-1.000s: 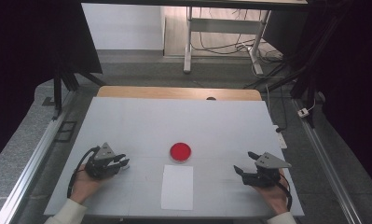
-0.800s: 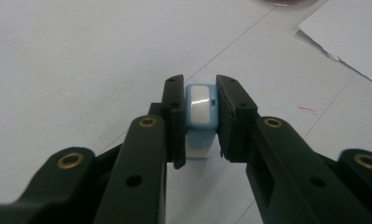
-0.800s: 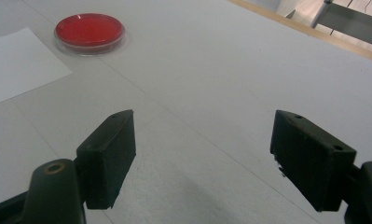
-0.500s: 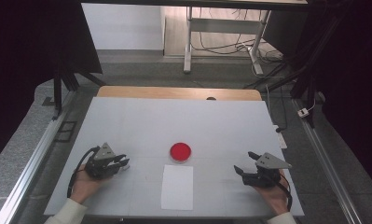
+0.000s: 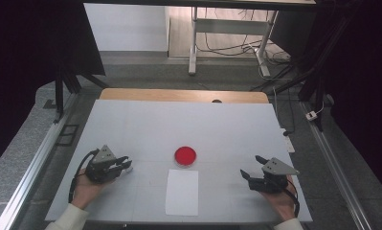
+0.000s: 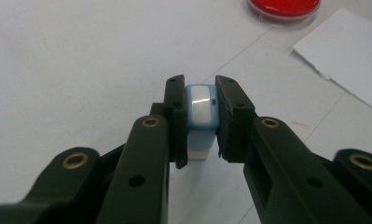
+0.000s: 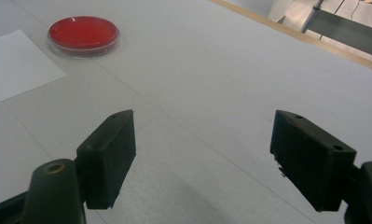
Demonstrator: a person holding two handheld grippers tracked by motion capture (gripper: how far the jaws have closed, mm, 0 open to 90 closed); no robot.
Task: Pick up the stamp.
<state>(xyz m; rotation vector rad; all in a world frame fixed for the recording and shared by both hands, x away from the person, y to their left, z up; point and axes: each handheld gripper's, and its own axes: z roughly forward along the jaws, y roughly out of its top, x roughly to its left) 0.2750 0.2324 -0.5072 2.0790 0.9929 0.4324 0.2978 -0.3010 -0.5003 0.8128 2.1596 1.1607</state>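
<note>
White table, wooden far edge; dark room, cables on floor beyond. Left gripper pinches a small blue-and-white block at table's near left. Right gripper jaws spread, holding nothing; red petri dish touches white paper sheet, centre.

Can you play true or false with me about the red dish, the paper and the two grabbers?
1. The left gripper squeezes a small blue-and-white block. True.
2. The right gripper holds the red dish. False: its jaws are open with nothing between them.
3. The red dish sits on the sheet of paper. False: it sits on the table, just beyond the paper.
4. The paper lies between the two hands. True.
</note>
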